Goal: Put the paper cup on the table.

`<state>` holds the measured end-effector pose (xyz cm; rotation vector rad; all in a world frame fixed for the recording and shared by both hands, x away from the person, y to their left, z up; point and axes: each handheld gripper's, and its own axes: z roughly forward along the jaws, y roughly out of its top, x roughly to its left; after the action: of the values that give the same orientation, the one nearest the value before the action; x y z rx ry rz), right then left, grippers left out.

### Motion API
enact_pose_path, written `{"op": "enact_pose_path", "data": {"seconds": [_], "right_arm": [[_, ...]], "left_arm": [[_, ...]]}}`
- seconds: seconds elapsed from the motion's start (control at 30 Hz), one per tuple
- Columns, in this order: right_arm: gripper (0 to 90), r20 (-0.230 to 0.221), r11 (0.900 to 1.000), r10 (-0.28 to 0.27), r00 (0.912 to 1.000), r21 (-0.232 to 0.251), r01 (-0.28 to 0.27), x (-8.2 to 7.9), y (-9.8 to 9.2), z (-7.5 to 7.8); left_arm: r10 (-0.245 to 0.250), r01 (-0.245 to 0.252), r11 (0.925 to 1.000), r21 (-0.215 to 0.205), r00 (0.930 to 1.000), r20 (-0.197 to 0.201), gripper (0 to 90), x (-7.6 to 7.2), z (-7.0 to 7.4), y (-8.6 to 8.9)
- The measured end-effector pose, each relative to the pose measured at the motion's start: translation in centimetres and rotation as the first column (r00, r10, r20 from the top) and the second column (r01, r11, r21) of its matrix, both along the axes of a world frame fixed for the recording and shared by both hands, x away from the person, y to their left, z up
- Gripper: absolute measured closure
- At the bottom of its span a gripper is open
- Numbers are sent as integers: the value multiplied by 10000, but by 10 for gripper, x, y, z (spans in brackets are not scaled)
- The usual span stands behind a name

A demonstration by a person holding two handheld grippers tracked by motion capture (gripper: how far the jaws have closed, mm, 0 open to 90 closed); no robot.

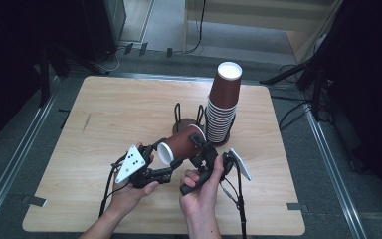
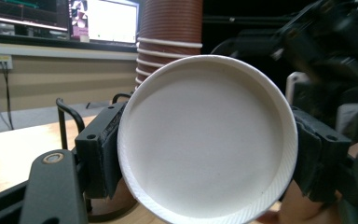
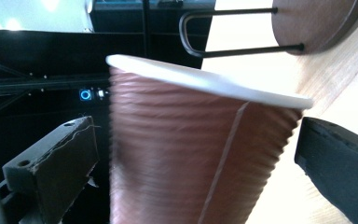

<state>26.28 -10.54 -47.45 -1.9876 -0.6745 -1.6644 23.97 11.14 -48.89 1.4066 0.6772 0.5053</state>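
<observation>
Gripping the white end of a brown ribbed paper cup [image 1: 181, 142], the left gripper [image 1: 154, 159] has its fingers [image 2: 100, 149] pressed against both sides of the rim, so the pinch looks closed on the cup. The cup lies almost level in the air above the near middle of the desk [image 1: 119, 109], its white end toward the left and its body reaching right and far.

A pinch on a thin paper wall is one risk: squeezed harder, the rim could buckle into an oval. Squeezed less, the tapered cup could slide out, drop to the desk and roll.

Further right, the right gripper [image 1: 201, 149] straddles the cup's ribbed body. Its fingers [image 3: 56, 163] stand open, with a clear gap on one side and the other finger close to the wall but not pressing. The cup looks blurred in the right gripper view. If these fingers close off-centre, they could twist the cup against the left pinch and crease it. If both hands then pull apart, the paper may tear or one grip may let go.

Just beyond, on the far side, stand a wire cup holder [image 1: 186, 117] and, to its right, a tall stack of upturned cups [image 1: 224, 104]. A careless swing of the cup or the right hand could knock that stack over.
</observation>
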Motion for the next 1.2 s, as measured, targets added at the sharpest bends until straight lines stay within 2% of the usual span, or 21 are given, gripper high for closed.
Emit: {"op": "enact_pose_path", "data": {"seconds": [0.17,0.27,0.47,0.73,0.9,0.97,1.0,1.1,1.2], "right_arm": [[0,-75,9987,386,9992,324,-383,7,4,-4],[0,24,9951,612,9981,771,-612,9,5,-6],[60,-112,9935,741,9972,870,-729,12,5,-7],[84,251,9929,747,9969,910,-767,10,6,-7],[100,622,9952,794,9949,522,-827,11,6,-1],[105,637,9961,778,9949,377,-803,11,7,-1],[107,606,9967,725,9955,324,-745,10,7,0],[108,889,9988,477,9949,15,-480,10,5,1],[109,1137,9991,231,9932,-370,-190,9,-1,3]], "left_arm": [[38,-39,10000,86,9999,161,243,-2,2,0],[-59,58,10000,58,9997,227,244,-2,2,1],[-35,32,9999,154,9999,159,244,-3,2,1],[-24,16,9998,218,9993,376,239,-5,4,4],[-81,77,9999,79,9985,538,230,-4,4,5],[52,-62,9998,185,9986,517,224,-6,3,6],[149,-154,9998,107,9986,510,219,-6,2,6],[295,-301,9993,203,9991,310,138,-7,0,8],[399,-400,9982,446,9992,31,100,-9,0,11]]}}
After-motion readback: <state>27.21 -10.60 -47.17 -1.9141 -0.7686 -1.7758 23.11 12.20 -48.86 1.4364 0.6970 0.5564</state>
